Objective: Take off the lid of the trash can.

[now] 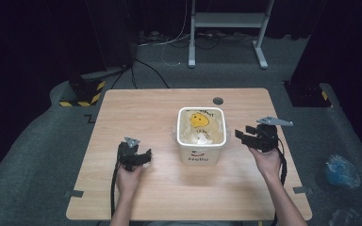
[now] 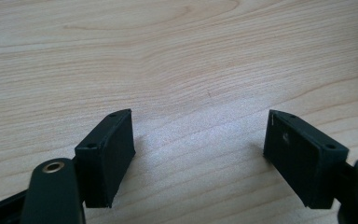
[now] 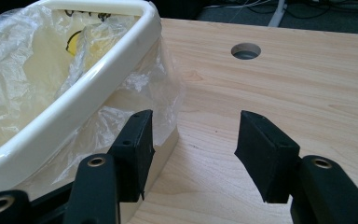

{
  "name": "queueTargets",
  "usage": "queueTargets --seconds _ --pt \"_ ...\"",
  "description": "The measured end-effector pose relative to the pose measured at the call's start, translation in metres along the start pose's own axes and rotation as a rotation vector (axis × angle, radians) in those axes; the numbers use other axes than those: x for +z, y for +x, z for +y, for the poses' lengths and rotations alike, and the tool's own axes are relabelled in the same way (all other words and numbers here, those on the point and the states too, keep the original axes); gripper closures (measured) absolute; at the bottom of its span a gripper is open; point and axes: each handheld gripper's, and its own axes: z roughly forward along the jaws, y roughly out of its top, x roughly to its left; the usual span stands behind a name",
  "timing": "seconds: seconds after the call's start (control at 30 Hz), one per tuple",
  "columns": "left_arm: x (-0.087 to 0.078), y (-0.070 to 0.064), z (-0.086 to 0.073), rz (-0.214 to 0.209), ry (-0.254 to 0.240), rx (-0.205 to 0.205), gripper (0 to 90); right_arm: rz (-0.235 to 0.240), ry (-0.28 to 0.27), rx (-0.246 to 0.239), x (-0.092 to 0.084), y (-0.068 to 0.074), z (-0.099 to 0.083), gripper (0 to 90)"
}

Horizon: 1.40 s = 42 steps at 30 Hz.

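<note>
Hands come in from the near edge of the wooden table [image 1: 136, 108], and each one holds a black claw. Left gripper [image 1: 135, 158] rests low on the bare wood, a little way from the bin. Its jaws stand wide apart with nothing between them, so it looks like it is just waiting.

Right gripper [image 1: 254, 135] hangs in the air just beside the right side of the bin. Its jaws are open too, and nothing is held. In the right gripper view one finger [image 3: 135, 144] sits right next to the loose plastic that hangs over the rim. It may be getting ready to pinch that plastic, but that is only a guess.

In the middle of the table stands the white bin [image 1: 201, 160], upright, with a little smile and a word on its front. A thin clear bag [image 1: 217, 128] lines it and folds over the edge. Inside I can see a yellow smiley face [image 1: 199, 120] and a small white crumpled thing [image 1: 202, 138], maybe paper.

Past the bin there is a round hole [image 1: 218, 100] in the table.
</note>
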Motion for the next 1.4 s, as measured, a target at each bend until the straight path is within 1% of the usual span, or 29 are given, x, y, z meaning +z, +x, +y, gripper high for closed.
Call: queueTargets --seconds 0.1,0.3,0.47,0.63,1.23,1.33,1.4 --pt "0.0 0.0 0.0 0.0 0.0 -0.001 24.5 0.004 0.01 0.004 0.002 -0.001 0.0 45.0" --pt "0.0 0.0 0.0 0.0 0.0 0.0 24.5 0.007 -0.003 0.009 -0.001 -0.001 0.005 45.4" --pt "0.0 0.0 0.0 0.0 0.0 0.0 24.5 0.012 -0.017 0.008 -0.001 0.001 0.012 46.6" --pt "0.0 0.0 0.0 0.0 0.001 -0.001 24.5 0.018 -0.013 0.01 0.001 0.004 0.016 47.5" --pt "0.0 0.0 0.0 0.0 0.0 -0.001 24.4 0.03 -0.026 -0.013 0.012 0.015 0.035 49.3" --pt "0.0 0.0 0.0 0.0 0.001 -0.001 24.4 0.027 -0.015 -0.02 0.015 0.016 0.037 49.3" --pt "0.0 0.0 0.0 -0.001 0.001 -0.001 24.4 0.027 -0.02 -0.016 0.016 0.015 0.039 49.3"
